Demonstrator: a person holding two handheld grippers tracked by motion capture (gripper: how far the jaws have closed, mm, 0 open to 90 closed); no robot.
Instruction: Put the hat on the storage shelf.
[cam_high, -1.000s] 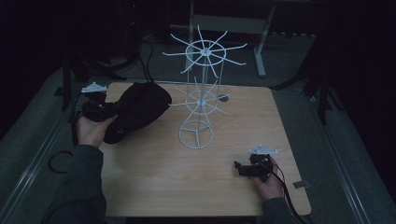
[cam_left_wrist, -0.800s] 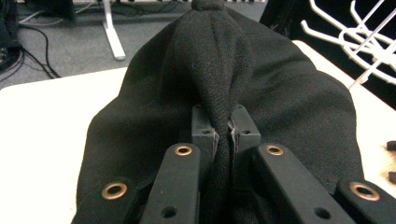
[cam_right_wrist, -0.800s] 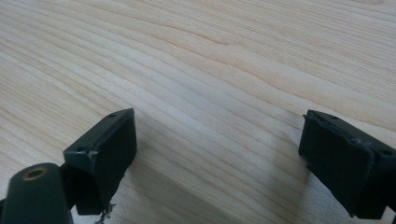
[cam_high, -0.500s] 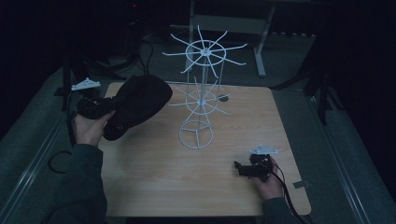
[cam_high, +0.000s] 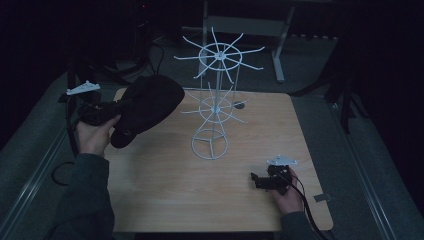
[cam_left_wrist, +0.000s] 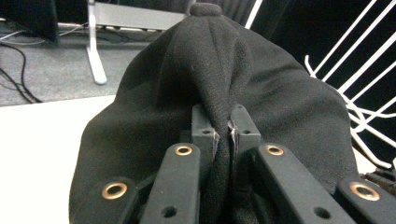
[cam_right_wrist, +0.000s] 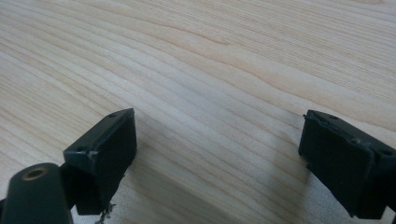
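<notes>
Up a bit more since a sec ago goes my left gripper (cam_high: 107, 111), w/ the hat (cam_high: 150, 105) lifted off the table (cam_high: 165, 190). Its jaws are pinched tight on a fold of the black hat, seen close in the left gripper view (cam_left_wrist: 223, 135). Hat hangs in the air by the table's left edge, just beside the white rack (cam_high: 214, 100), not touching it. My right gripper (cam_high: 256, 181) hasn't moved; it sits low over the wood near the right front corner, jaws wide apart, holding nothing.
</notes>
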